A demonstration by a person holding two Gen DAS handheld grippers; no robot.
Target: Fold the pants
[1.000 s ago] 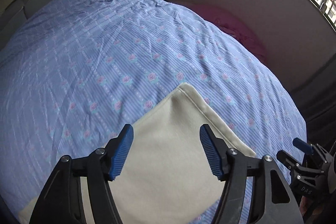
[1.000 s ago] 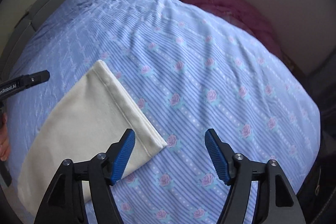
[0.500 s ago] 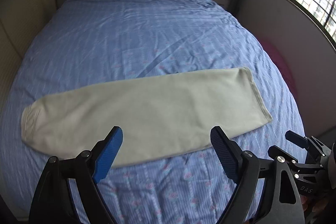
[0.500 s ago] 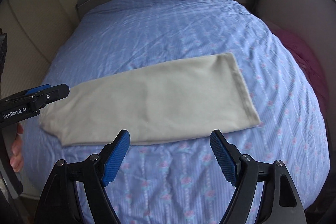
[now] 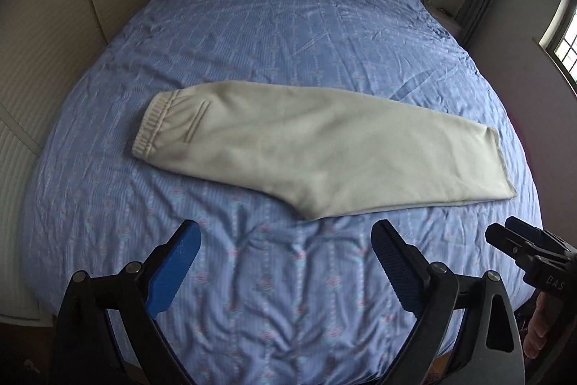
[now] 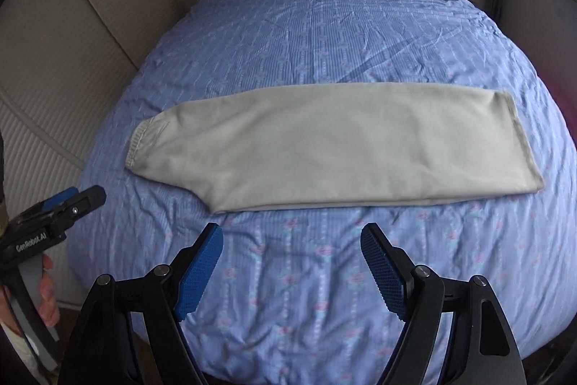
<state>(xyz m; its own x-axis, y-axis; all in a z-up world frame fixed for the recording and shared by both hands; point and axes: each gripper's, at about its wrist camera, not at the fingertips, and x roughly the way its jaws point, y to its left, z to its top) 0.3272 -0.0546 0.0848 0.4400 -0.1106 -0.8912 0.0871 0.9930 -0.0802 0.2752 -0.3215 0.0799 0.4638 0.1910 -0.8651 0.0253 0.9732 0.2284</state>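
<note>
The cream pants (image 5: 317,154) lie flat across the middle of the blue bed cover (image 5: 281,35), folded lengthwise, waistband to the left. The left gripper (image 5: 286,271) has just been opening its jaws; they stand wide with nothing between. The right gripper (image 6: 292,271) is also open and empty. Only the left view shows the pocket slit (image 5: 196,121) and a window (image 5: 562,35); only the right view shows the person's fingers (image 6: 48,291).

Bedspread (image 5: 274,35) clear around pants (image 5: 324,150).
</note>
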